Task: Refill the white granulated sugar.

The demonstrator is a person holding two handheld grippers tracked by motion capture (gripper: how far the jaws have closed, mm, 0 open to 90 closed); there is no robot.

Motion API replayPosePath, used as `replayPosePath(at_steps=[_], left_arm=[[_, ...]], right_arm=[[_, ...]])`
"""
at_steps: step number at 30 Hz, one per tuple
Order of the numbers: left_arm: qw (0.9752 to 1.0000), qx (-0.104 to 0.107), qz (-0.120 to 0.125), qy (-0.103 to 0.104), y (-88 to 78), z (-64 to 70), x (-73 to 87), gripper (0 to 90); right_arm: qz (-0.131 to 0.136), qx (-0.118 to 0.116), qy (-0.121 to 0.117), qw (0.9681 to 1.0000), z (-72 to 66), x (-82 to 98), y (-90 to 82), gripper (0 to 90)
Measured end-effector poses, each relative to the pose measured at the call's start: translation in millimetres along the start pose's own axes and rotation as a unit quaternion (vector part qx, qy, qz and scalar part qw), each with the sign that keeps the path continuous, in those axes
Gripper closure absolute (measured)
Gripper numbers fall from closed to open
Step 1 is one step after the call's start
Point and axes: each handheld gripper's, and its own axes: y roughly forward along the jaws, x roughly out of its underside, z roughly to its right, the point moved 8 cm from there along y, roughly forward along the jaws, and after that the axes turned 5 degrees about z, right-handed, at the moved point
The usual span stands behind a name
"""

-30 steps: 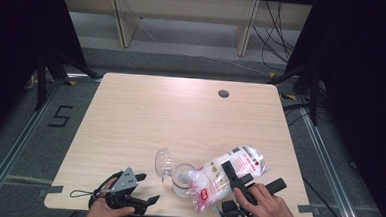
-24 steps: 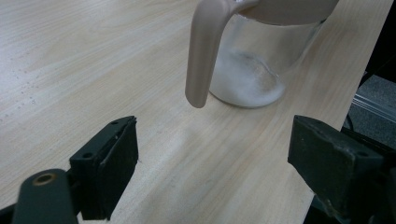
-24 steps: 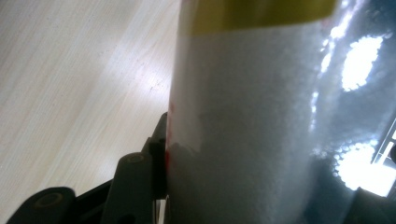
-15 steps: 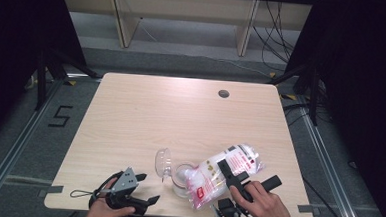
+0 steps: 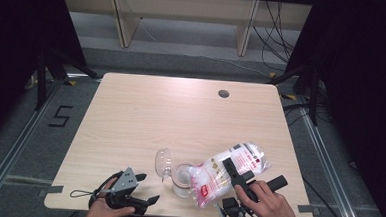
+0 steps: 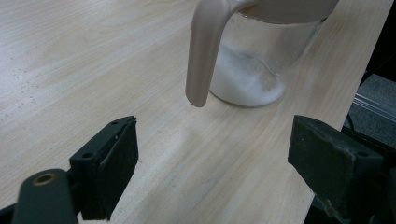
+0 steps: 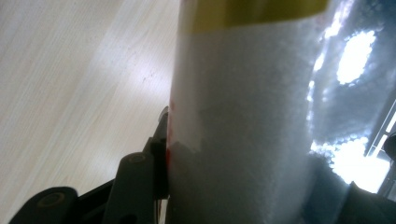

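White granules already cover the bottom of the clear glass jar (image 6: 254,70), yet your right gripper (image 5: 235,173) clamps a mostly full plastic bag (image 5: 227,171) tipped at it, lower centre; your left gripper (image 5: 143,202) gapes empty.

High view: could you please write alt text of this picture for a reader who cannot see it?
A person's right gripper clamps a clear bag of white powder, tipped with one end at the mouth of a glass jar near the front edge of a wooden table. The left gripper rests open at the front left, holding nothing.
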Motion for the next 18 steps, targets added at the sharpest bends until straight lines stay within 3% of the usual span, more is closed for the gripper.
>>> replayPosePath(at_steps=[2, 6, 7, 10, 18], left_arm=[[0.9999, 0.004, 0.009, -0.005, 0.6, 1.2, -1.3, 15.8], [0.9998, -0.005, 0.005, -0.017, -1.1, -1.7, -0.6, 15.8], [0.9999, -0.001, 0.004, -0.016, -1.2, -1.2, -0.4, 15.8], [0.9998, -0.004, 0.005, -0.018, -1.4, -2.1, -0.6, 15.8], [0.9997, -0.003, 0.006, -0.022, -0.2, -2.1, 0.4, 15.8]], right_arm=[[-0.011, -0.002, 0.014, 0.9998, -3.1, 2.4, -2.6, 56.7], [-0.014, -0.005, 0.007, 0.9999, -4.0, 3.7, -4.9, 56.8], [-0.007, -0.003, -0.006, 1.0, -2.1, 2.5, -4.4, 56.8], [-0.009, -0.003, 0.009, 0.9999, -3.6, 2.5, -6.6, 56.9], [-0.003, 0.001, 0.003, 1.0, 0.0, -3.5, -8.1, 57.1]])
